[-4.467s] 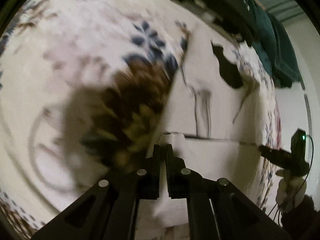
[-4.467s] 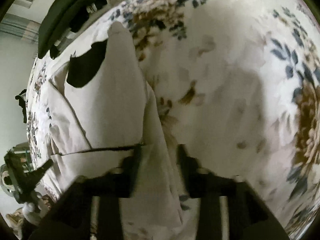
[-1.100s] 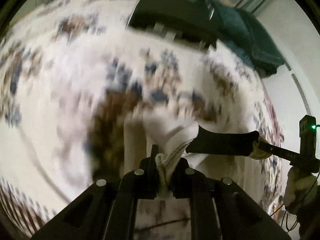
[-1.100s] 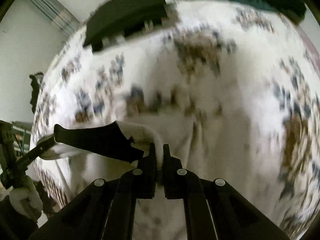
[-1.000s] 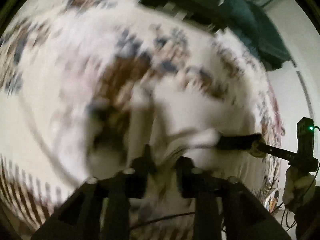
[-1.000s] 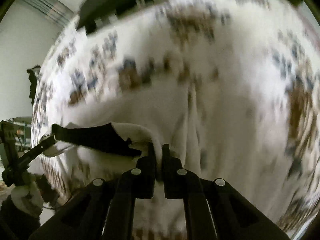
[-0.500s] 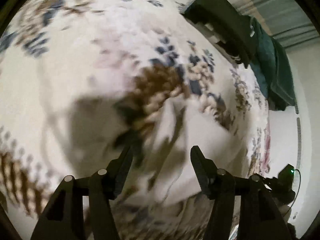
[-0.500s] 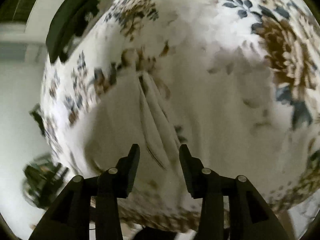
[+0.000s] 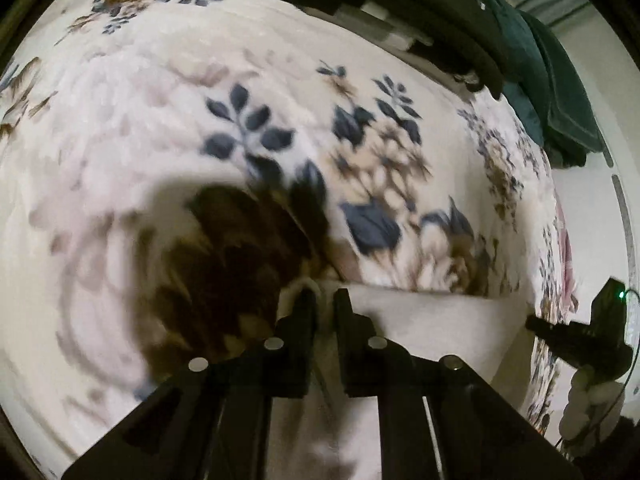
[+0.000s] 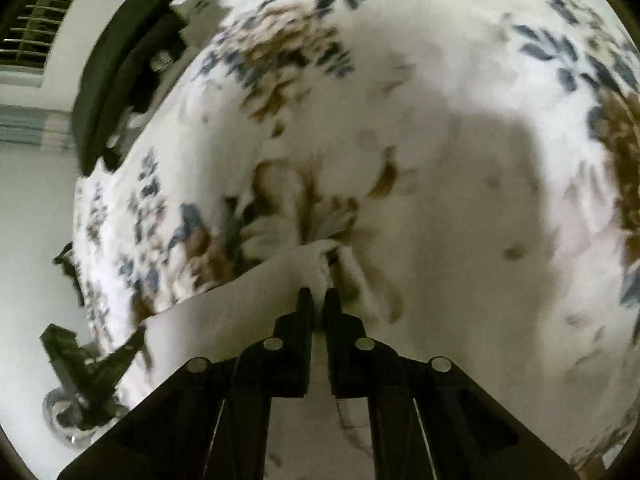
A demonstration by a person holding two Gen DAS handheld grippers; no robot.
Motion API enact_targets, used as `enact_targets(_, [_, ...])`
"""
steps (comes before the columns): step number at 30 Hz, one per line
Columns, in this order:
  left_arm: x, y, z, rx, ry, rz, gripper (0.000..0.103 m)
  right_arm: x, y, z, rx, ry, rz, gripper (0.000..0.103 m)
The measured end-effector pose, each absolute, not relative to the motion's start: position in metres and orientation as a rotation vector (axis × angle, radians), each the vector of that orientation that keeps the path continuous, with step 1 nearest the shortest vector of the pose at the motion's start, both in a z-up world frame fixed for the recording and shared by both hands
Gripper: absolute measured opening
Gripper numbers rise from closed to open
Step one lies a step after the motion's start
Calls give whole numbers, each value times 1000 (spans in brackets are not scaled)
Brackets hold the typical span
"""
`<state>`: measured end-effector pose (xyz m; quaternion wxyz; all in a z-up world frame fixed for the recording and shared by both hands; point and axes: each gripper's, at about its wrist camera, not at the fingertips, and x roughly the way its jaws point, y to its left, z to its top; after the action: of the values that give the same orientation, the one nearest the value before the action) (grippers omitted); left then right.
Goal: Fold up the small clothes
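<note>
A small cream garment point(image 9: 424, 328) lies on a floral blanket point(image 9: 168, 92), its folded edge running across the lower part of both views. My left gripper point(image 9: 324, 300) is shut on the garment's left corner. My right gripper point(image 10: 318, 298) is shut on the garment's point(image 10: 240, 320) right corner, where the cloth bunches up between the fingertips. The right gripper also shows at the right edge of the left wrist view point(image 9: 580, 336), and the left gripper at the lower left of the right wrist view point(image 10: 92, 364). Both views are motion-blurred.
The floral blanket point(image 10: 460, 140) covers the whole bed. Dark clothes point(image 9: 420, 4) and a dark green cloth point(image 9: 560, 92) are piled at the far edge. The dark pile shows at the top left of the right wrist view point(image 10: 120, 60). A pale wall lies beyond.
Half a second ago both grippers were open above the garment. Now both have closed on its far corners, one on each side.
</note>
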<state>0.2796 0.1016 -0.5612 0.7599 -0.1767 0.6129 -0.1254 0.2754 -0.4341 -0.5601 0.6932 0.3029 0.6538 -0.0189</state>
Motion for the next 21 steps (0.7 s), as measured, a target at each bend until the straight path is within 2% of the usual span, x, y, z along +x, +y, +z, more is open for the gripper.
enact_targets(4, [286, 117, -565, -460, 1366, -269, 9, 279, -437, -569, 709, 1488, -53, 6])
enact_targets(7, [271, 134, -558, -567, 1399, -257, 11, 268, -445, -560, 800, 1521, -9, 15])
enact_targets(8, [263, 138, -554, -583, 1403, -247, 14, 262, -447, -556, 803, 1525, -3, 23])
enact_targets(9, [253, 142, -548, -594, 1397, -241, 21, 254, -449, -551, 806, 1533, -3, 35])
enact_targets(11, [223, 150, -537, -624, 1386, -225, 36, 232, -454, -545, 832, 1556, -18, 42])
enact_targets(12, [207, 153, -534, -647, 1388, -214, 47, 221, -454, -545, 843, 1578, -18, 42])
enact_targets(13, [197, 153, -534, -671, 1395, -206, 55, 210, -453, -548, 855, 1608, -20, 42])
enact_targets(20, [159, 129, -560, -765, 1473, -205, 55, 172, -436, -586, 1011, 1718, -15, 43])
enact_targets(21, [158, 126, -560, -764, 1457, -199, 52, 170, -433, -586, 1028, 1702, -12, 38])
